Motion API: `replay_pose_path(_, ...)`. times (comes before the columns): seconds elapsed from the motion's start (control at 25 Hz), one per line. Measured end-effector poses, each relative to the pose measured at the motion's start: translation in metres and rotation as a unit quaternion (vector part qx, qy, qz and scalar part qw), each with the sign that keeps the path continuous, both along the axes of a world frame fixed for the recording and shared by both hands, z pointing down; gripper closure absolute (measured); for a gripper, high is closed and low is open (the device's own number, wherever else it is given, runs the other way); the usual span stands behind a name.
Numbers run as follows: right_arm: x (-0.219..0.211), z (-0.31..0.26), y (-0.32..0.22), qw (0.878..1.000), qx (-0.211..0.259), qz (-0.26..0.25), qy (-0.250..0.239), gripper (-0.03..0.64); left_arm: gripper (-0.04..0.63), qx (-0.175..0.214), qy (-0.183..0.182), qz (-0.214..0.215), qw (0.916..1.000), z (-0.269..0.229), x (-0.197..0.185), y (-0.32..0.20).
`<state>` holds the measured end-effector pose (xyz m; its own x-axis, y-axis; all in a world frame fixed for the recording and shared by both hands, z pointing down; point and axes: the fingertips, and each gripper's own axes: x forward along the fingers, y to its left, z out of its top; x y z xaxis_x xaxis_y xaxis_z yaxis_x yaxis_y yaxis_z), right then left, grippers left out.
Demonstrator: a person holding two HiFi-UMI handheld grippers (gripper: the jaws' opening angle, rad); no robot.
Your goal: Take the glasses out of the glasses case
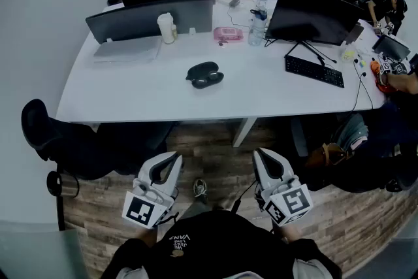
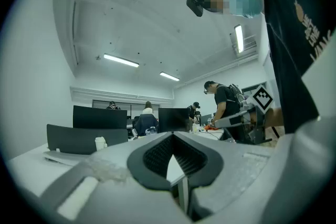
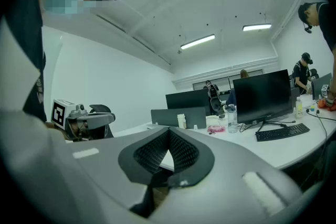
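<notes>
Head view: the glasses case (image 1: 204, 74) lies near the middle of the white table (image 1: 150, 91), well apart from both grippers. It is dark, oval and glossy. It seems to lie open, with a rounded half behind and a flatter half in front, but it is too small to tell whether glasses are in it. Behind it stand a cup (image 1: 167, 28), a pink pouch (image 1: 228, 34) and a water bottle (image 1: 258, 25). A keyboard (image 1: 314, 70) lies to its right and a closed laptop (image 1: 127, 49) to its left. The left gripper (image 1: 174, 156) and the right gripper (image 1: 259, 153) are held low over the wooden floor (image 1: 215, 160), short of the table edge, tips pointing toward the table.

Left gripper view: the left gripper (image 2: 173, 135) has its jaws meeting at the tips, with nothing between the ribbed pads. The camera tilts up to the ceiling lights and to people standing at far desks, none of which the head view shows. The right gripper's marker cube (image 2: 261, 96) shows at the right.

Right gripper view: the right gripper (image 3: 168, 130) is likewise closed at the tips and empty. It catches the cup (image 3: 181, 120), the bottle (image 3: 231, 117) and the keyboard (image 3: 281, 132) from the side. The left gripper (image 3: 79, 119) is at the left edge. The case appears in the head view only.
</notes>
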<state>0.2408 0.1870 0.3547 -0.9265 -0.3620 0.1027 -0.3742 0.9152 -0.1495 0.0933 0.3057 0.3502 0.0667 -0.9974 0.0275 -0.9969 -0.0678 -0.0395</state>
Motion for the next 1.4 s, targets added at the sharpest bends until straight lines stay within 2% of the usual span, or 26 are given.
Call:
replay_pose_path(0.36,-0.012,0.002,-0.006,1.0,-0.004,-0.003,0.007,0.62,0.594,-0.005,0.0,0.013,0.9999,0.0,-0.005,-0.011)
replay_pose_path(0.56,-0.019,-0.003,-0.013,1.0,-0.012,-0.009,-0.011,0.618,0.594,-0.011,0.004,0.013,0.9998,0.001,-0.012,-0.019)
replay_pose_path(0.8,-0.029,0.005,-0.027,1.0,-0.023,0.002,-0.009,0.618,0.594,-0.008,0.011,0.018,0.9997,0.005,-0.024,-0.034)
replay_pose_path(1.4,-0.079,-0.005,-0.079,0.998,-0.011,0.055,-0.017,0.618,0.594,0.002,0.013,0.046,0.9989,0.005,-0.087,-0.083)
